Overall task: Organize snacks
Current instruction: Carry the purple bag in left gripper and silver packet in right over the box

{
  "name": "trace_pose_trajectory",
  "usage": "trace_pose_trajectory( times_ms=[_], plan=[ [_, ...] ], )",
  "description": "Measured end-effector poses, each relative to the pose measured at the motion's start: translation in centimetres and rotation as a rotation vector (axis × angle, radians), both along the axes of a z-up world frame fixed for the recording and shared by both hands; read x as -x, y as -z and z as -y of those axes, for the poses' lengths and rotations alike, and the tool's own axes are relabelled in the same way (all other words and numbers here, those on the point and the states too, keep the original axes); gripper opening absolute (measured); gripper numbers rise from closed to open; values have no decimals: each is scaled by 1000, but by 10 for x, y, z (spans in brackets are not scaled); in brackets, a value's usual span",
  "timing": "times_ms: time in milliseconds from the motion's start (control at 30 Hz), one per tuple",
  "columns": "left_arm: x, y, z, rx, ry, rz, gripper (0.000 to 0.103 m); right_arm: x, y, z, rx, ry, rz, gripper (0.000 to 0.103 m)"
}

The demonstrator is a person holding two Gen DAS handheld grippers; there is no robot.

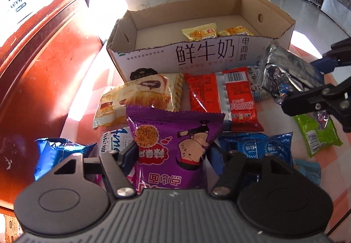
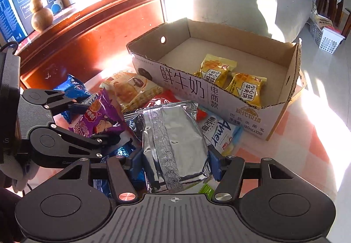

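Observation:
An open cardboard box (image 1: 153, 57) (image 2: 175, 87) stands at the back of the table with two yellow snack packets (image 1: 199, 33) (image 2: 216, 70) inside. In front of it lie loose snacks: a bread packet (image 1: 140, 94), a red packet (image 1: 221, 96), blue packets (image 1: 256, 146) and a green packet (image 1: 316, 133). My left gripper (image 1: 173, 155) (image 2: 101, 123) is shut on a purple noodle-snack packet (image 1: 175, 133) (image 2: 98, 118) among the pile. My right gripper (image 2: 175, 162) (image 1: 316, 83) is shut on a silver foil packet (image 2: 175, 137) (image 1: 285, 67), held above the snacks just in front of the box.
A red-brown wooden cabinet (image 1: 43, 67) runs along the left, with cartons and a wooden gourd (image 2: 41, 17) on top. A white-blue Amer packet (image 2: 219, 131) lies against the box front. The pink checked tablecloth (image 2: 296, 144) shows at the right. A white basket (image 2: 328, 41) sits on the floor beyond.

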State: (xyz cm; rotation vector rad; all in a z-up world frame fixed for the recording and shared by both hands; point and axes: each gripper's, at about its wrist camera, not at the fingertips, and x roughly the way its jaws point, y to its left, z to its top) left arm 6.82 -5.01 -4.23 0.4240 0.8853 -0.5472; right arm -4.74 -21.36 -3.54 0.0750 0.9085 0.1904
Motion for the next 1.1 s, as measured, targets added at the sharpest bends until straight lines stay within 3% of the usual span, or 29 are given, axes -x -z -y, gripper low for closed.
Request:
trace_pose_trajectory(
  times_ms=[467, 1100],
  plan=[
    [-3, -57, -11, 167, -100, 107, 65, 1, -14, 4, -26, 18, 58, 60],
    [-57, -95, 33, 319, -157, 185, 65, -23, -64, 47, -55, 159, 236, 60]
  ],
)
